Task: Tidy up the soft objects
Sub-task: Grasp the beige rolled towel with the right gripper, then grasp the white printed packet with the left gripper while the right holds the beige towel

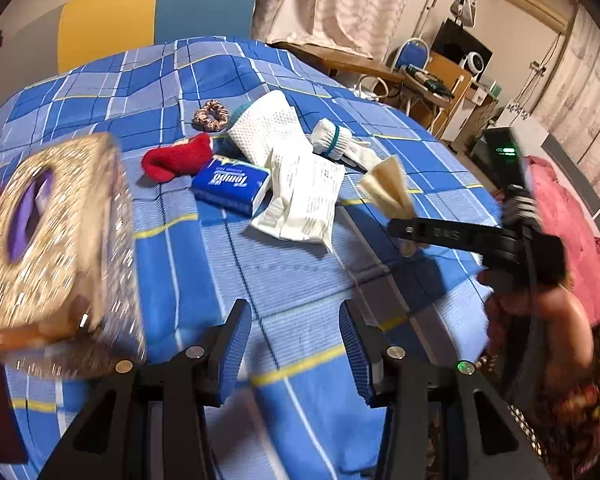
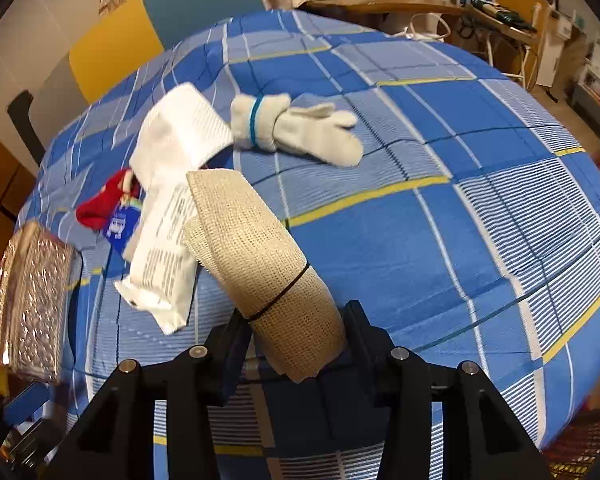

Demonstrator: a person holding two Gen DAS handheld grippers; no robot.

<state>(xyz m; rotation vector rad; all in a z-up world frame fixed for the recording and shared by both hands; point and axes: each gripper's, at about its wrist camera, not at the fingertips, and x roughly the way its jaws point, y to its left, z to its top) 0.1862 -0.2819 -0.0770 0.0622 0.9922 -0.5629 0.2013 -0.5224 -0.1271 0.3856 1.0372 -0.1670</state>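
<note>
The right gripper (image 2: 296, 344) is clamped on a beige bandage roll (image 2: 256, 256) bound by a thin black band. The roll's long axis runs up and away from the jaws, tilted left, its loose end pointing toward the pile of things on the bed (image 2: 420, 240). In the left wrist view the same roll (image 1: 388, 190) sticks up from the right gripper (image 1: 400, 228), lifted off the plaid sheet.

The left gripper (image 1: 296, 344) stands open over bare sheet, holding nothing.

Ahead on the bed lies the pile: a white packet (image 1: 304, 200) with printed text, its length running toward the cameras; a blue tissue pack (image 1: 230, 184) just left of it; a red sock (image 1: 176, 160); a white mesh cloth (image 1: 268, 128); a scrunchie (image 1: 210, 114) at the far side; and white gloves (image 1: 340, 144) bundled with a teal band, fingers pointing right. A glittery gold box (image 1: 48, 248) with an oval opening sits at the left, blurred.
</note>
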